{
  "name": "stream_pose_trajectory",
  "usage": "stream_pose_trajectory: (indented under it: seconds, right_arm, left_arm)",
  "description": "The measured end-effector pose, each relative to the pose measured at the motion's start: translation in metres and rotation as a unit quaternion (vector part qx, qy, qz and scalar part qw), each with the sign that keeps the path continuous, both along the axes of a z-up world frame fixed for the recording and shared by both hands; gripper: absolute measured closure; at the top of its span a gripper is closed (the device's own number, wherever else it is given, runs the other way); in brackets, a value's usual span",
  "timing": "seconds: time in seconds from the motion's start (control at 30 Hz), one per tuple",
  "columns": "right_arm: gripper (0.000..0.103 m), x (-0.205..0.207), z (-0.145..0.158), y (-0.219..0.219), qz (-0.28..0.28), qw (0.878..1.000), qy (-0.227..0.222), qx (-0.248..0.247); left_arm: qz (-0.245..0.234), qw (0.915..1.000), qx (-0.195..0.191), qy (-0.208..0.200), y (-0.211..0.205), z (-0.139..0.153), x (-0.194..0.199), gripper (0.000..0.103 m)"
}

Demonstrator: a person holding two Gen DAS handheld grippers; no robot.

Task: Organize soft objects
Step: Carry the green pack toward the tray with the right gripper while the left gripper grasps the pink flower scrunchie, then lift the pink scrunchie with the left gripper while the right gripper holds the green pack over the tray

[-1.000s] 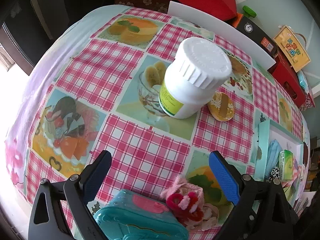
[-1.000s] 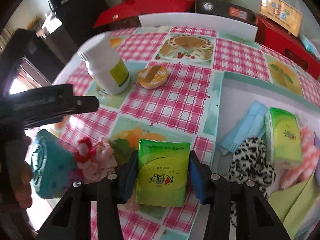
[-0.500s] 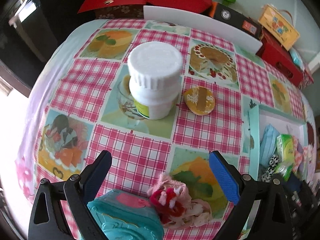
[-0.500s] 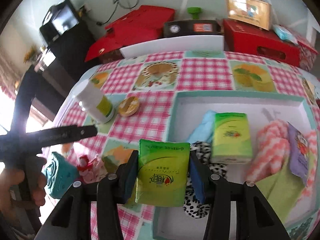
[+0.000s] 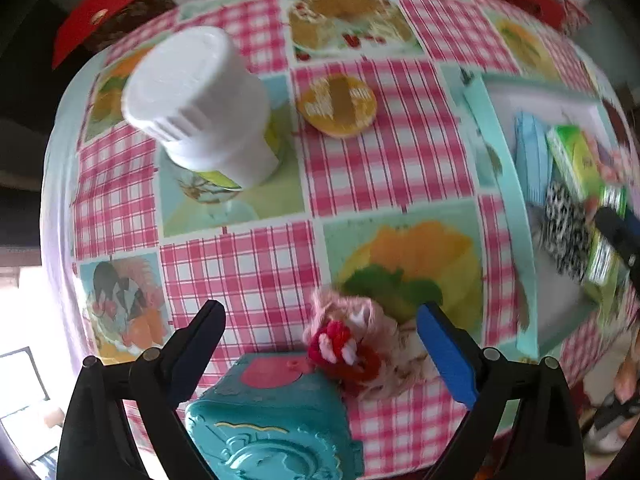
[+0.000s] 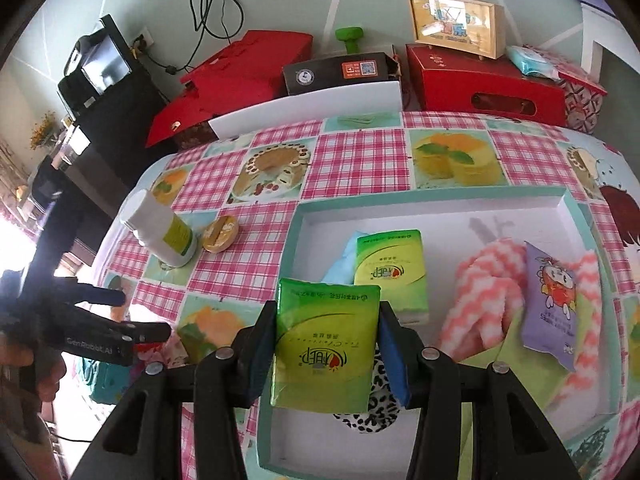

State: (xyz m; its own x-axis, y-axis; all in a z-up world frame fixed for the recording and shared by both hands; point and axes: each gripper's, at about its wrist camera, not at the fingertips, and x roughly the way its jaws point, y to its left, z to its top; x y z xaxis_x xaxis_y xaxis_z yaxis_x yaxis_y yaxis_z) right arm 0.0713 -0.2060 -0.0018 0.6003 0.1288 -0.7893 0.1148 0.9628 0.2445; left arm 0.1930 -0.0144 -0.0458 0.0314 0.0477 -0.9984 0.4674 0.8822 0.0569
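Checkered counter (image 6: 360,160) is carrying a tray (image 6: 440,208) already holding several soft items, right tool (image 6: 326,344) is clamping a green tissue pack (image 6: 326,340) over that tray, left tool (image 5: 320,344) is hanging apart over the pink knit toy (image 5: 356,340) beside the tray.

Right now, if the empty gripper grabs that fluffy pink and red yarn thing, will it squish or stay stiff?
The yarn thing looks woolly and loose, so it will probably squish and flop. It is likely light for its size. Strands might snag on the left gripper, whose jaws stand open above it.
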Motion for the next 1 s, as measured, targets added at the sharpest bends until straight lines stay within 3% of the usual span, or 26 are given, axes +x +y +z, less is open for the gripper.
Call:
stream_pose_trajectory:
  seconds: [0.07, 0.17, 0.3, 0.47, 0.57, 1.0]
  right_arm:
    - [0.052, 0.001, -0.001, 0.000, -0.001, 1.000, 0.001, 0.000]
    - [0.052, 0.001, -0.002, -0.001, -0.002, 1.000, 0.003, 0.001]
    - [0.052, 0.001, -0.001, -0.001, 0.000, 1.000, 0.001, 0.002]
    - [0.052, 0.000, 0.000, -0.001, -0.001, 1.000, 0.000, 0.006]
    - [0.052, 0.000, 0.000, -0.001, -0.001, 1.000, 0.000, 0.008]
    - [0.052, -0.003, 0.004, -0.007, -0.006, 1.000, -0.006, 0.017]
  left_arm:
    - [-0.019, 0.9997, 0.014, 0.010, -0.005, -0.003, 0.001, 0.007]
    - [-0.041, 0.9984, 0.018, 0.034, -0.015, -0.008, -0.003, 0.020]
    - [-0.068, 0.9961, 0.024, 0.050, -0.030, -0.012, -0.014, 0.022]
    - [-0.080, 0.9944, 0.033, 0.060, -0.040, -0.018, -0.024, 0.042]
    - [-0.078, 0.9948, 0.032, 0.056, -0.042, -0.019, -0.028, 0.062]
    - [-0.072, 0.9970, -0.005, 0.029, -0.024, 0.012, -0.034, 0.069]
